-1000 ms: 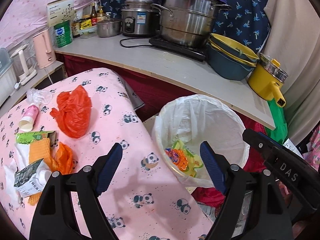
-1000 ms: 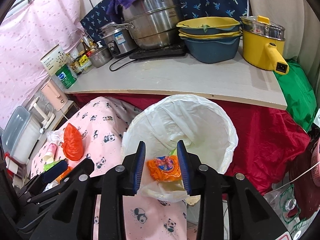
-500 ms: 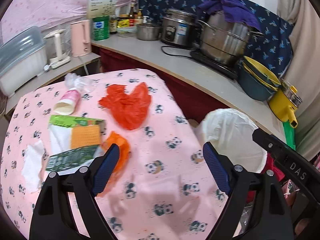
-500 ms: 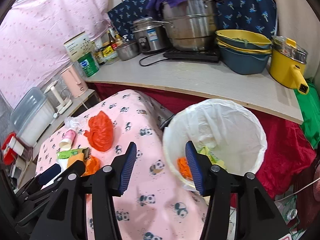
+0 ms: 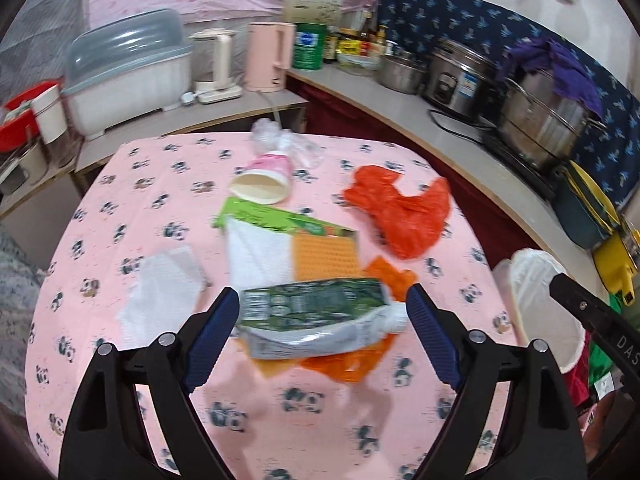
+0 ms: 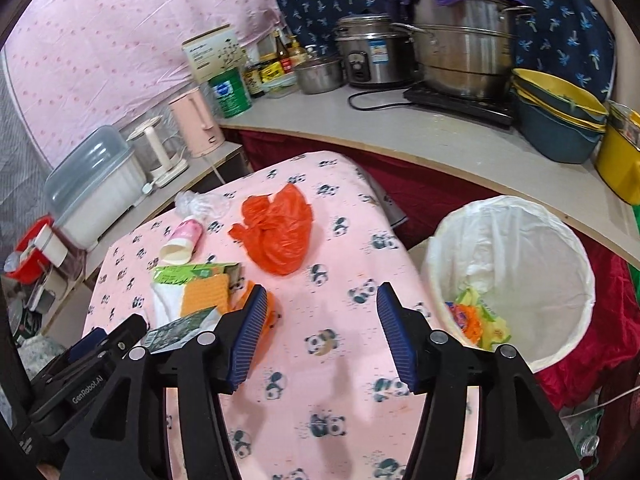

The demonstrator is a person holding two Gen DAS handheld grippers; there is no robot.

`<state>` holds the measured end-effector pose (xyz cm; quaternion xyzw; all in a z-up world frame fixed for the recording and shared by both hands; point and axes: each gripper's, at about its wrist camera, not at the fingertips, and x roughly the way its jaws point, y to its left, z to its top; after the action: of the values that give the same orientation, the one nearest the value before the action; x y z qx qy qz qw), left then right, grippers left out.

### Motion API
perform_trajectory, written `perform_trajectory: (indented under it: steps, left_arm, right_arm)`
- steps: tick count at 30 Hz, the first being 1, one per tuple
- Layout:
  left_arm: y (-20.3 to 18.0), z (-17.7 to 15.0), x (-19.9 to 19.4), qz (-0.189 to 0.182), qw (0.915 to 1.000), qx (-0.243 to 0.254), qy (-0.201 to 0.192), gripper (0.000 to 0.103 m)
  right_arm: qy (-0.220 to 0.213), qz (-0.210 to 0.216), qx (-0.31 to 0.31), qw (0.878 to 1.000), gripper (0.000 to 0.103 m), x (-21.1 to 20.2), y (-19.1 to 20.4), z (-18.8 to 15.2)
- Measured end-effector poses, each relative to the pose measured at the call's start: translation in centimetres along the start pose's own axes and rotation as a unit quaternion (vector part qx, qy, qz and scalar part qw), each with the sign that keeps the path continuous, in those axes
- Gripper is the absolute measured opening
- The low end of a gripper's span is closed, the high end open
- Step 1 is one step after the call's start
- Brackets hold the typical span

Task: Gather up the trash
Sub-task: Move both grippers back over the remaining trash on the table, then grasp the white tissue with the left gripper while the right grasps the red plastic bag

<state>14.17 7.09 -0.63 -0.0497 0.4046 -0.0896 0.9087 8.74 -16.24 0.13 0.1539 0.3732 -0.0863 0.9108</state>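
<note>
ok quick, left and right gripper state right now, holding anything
Left gripper: open, empty, green carton lying beyond its fingertips.
Right gripper: jaws opening, nothing between them, only tablecloth below.

I see pink tablecloth [image 5: 120, 208] with panda print | orange-red plastic bag [image 5: 400, 210] | green-and-silver packet [image 5: 312, 316] | pink-and-white cup [image 5: 264, 182] | green carton [image 5: 276, 220] | orange mat [image 5: 324, 256] | white bin liner [image 6: 516, 248] | blue gripper pads [image 6: 250, 336] | yellow pot [image 6: 620, 160]
</note>
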Motion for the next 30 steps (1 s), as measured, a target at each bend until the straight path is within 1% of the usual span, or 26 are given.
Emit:
perform_trajectory:
  steps: [2,7,13,15,16,23,30]
  left_arm:
    - [1.9,0.0,0.1,0.014,0.9998,-0.015,0.0,0.083]
    - [6.6,-0.2,1.0,0.041,0.9975,-0.056,0.01,0.083]
    - [10.9,-0.4,2.4,0.065,0.993,-0.095,0.027,0.084]
    - [12.1,-0.5,3.0,0.069,0.9913,-0.107,0.035,0.085]
    - [12.6,-0.6,3.4,0.071,0.9904,-0.112,0.039,0.088]
    - [14.7,-1.2,5.7,0.09,0.9859,-0.126,0.064,0.089]
    - [16.6,-1.8,8.7,0.105,0.9788,-0.144,0.101,0.09]
  right_arm:
    - [0.005,0.004,-0.007,1.0,0.056,0.6,1.1,-0.1]
    - [0.015,0.011,-0.023,1.0,0.059,1.9,3.4,-0.4]
    - [0.029,0.015,-0.037,0.999,0.06,3.8,5.4,-0.3]
    - [0.034,0.016,-0.04,0.999,0.061,4.6,5.9,-0.3]
    - [0.037,0.016,-0.04,0.998,0.061,5.0,6.2,-0.2]
    - [0.048,0.013,-0.042,0.998,0.064,7.6,7.1,0.3]
    - [0.056,0.002,-0.024,0.998,0.069,10.4,6.6,1.2]
